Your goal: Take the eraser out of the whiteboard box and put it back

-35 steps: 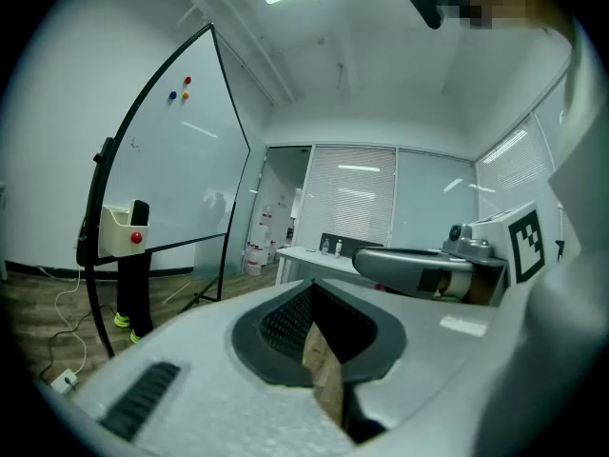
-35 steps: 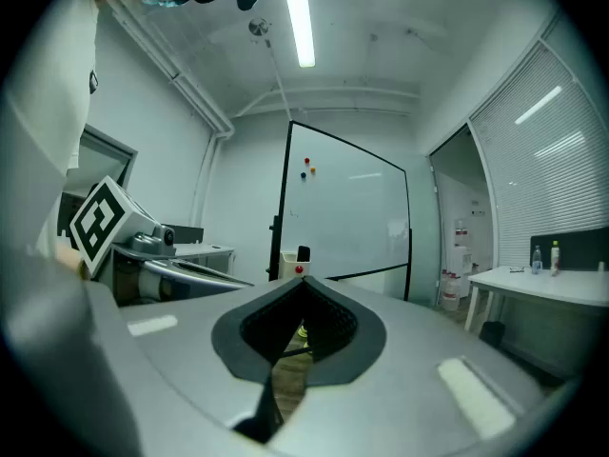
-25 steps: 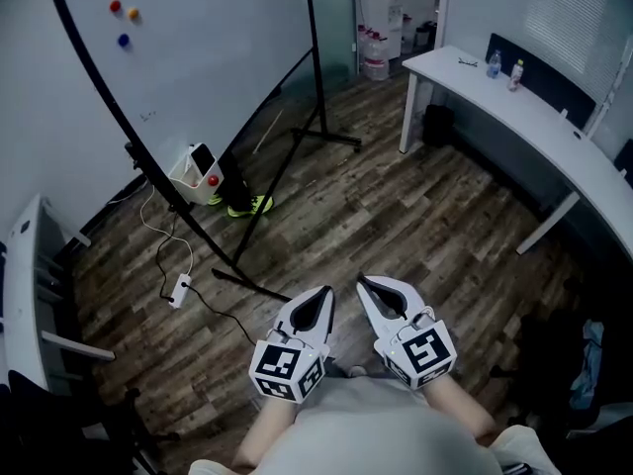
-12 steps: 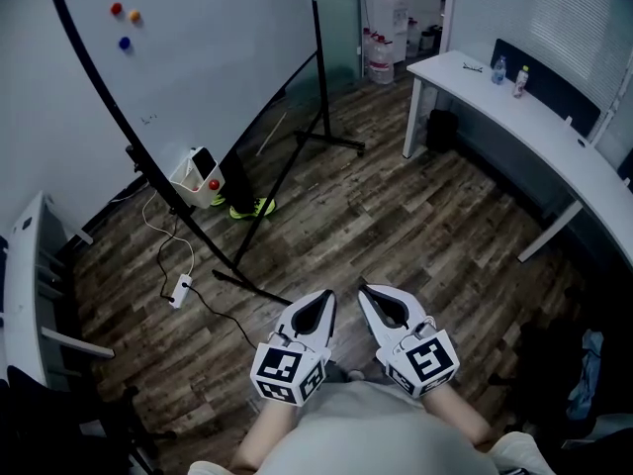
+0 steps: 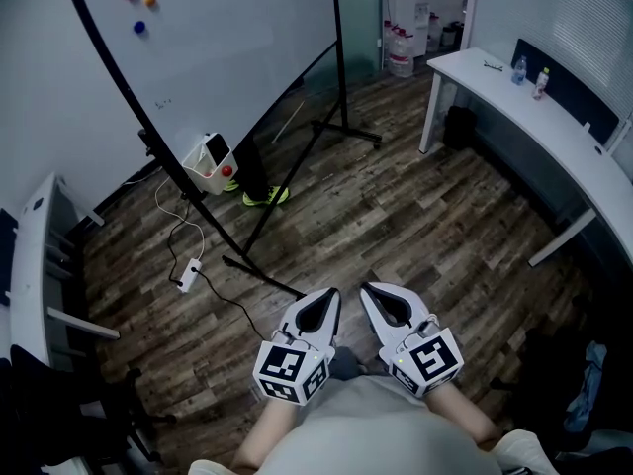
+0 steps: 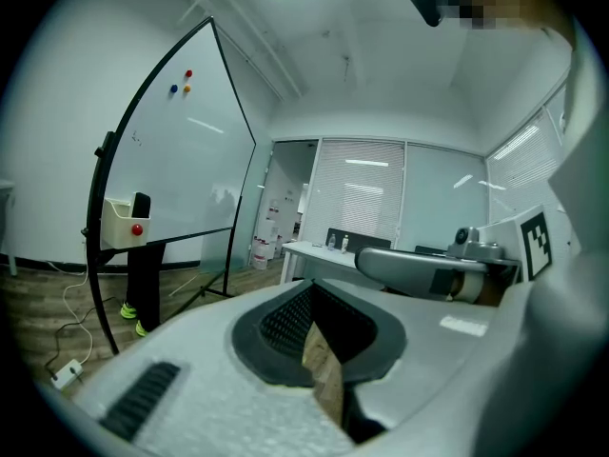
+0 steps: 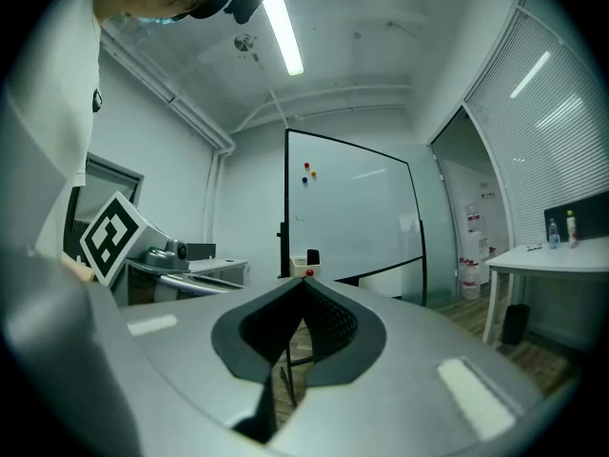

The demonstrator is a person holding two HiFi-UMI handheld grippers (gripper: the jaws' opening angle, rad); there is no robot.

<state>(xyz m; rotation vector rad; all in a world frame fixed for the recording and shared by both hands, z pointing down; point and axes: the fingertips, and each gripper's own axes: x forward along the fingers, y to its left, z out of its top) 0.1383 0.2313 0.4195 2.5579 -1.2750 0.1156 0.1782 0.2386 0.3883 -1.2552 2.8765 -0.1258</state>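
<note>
Your right gripper point(image 7: 304, 279) pointed level across the room, its jaws closed tip to tip with nothing between them. Just above the tips you saw the box point(image 7: 299, 263) hanging on the whiteboard point(image 7: 352, 217). A dark eraser point(image 7: 313, 256) stood upright in it, and a red dot point(image 7: 308, 272) marked its front. Your left gripper point(image 7: 224, 284) lay alongside at the left. A white table point(image 7: 561, 253) carrying two bottles point(image 7: 559, 228) stood at the right.

floor point(image 5: 415, 216): wood planks | desk point(image 5: 554, 117): white (curved) | blinds point(image 5: 593, 13) | ceiling strip light point(image 7: 282, 27): lit
</note>
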